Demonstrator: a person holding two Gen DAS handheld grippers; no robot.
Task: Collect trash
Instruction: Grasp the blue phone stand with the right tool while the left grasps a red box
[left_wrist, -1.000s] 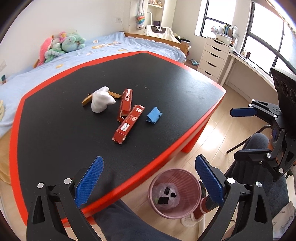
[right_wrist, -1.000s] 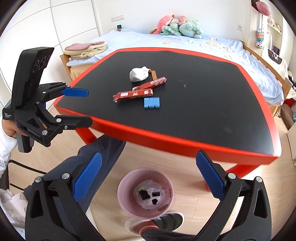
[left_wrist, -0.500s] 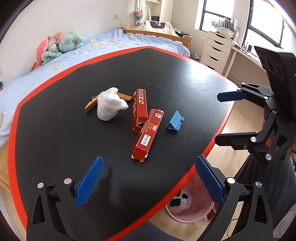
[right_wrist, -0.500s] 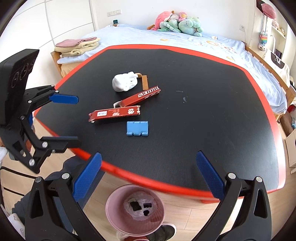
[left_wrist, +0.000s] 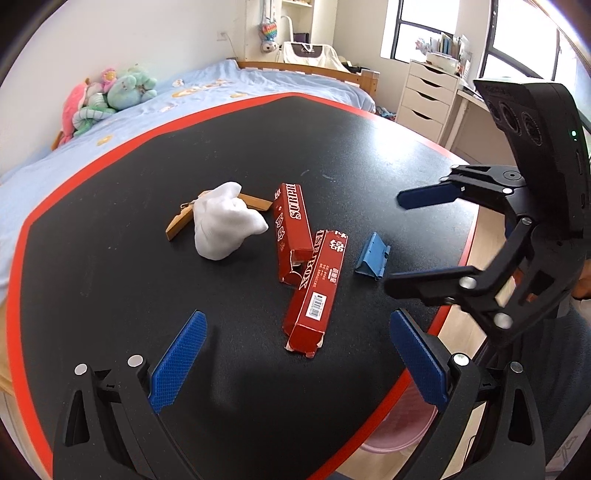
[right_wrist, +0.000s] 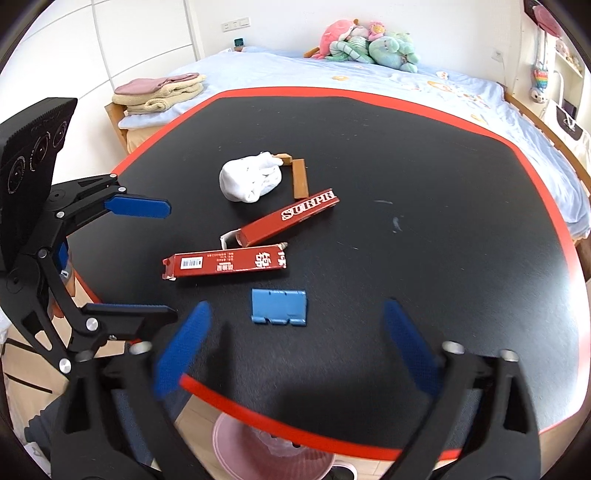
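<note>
On the black table (left_wrist: 110, 295) (right_wrist: 443, 184) lie two long red cardboard boxes: a near one (left_wrist: 317, 291) (right_wrist: 225, 265) and a far one (left_wrist: 293, 230) (right_wrist: 284, 221). A small blue folded piece (left_wrist: 373, 256) (right_wrist: 279, 306) lies beside them. A crumpled white wad (left_wrist: 225, 230) (right_wrist: 251, 179) rests on a brown wooden piece (left_wrist: 177, 227) (right_wrist: 300, 179). My left gripper (left_wrist: 295, 354) is open and empty, just short of the near red box. My right gripper (right_wrist: 295, 343) is open and empty, just short of the blue piece.
A pink waste bin (right_wrist: 273, 446) (left_wrist: 391, 435) stands on the floor under the table's red front edge. A bed (right_wrist: 369, 74) with plush toys (right_wrist: 369, 42) lies behind the table. White drawers (left_wrist: 428, 99) stand at the right.
Both grippers have moved forward over the table towards the trash. The bin has slipped mostly out of view below the edge. Both stay open.
</note>
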